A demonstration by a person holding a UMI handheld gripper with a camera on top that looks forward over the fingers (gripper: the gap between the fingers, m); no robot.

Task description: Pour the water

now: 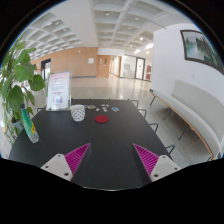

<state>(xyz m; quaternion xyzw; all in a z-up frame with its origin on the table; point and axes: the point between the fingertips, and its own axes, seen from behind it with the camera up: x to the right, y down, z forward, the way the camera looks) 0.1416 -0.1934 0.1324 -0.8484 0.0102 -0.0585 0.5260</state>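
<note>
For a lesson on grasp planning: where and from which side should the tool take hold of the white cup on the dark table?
Grip the white cup across its side walls, about mid-height, coming in level from the near side, where the tool sits open with bare table ahead. It stands upright and looks round, so opposite walls likely suit the two fingers. The green bottle stands apart to its left.

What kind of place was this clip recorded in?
Probably a lobby or lounge of an office or campus building. A long dark table stands in a wide hall with a coffered ceiling, a white bench along the wall, and a potted plant. The gripper is open.
</note>
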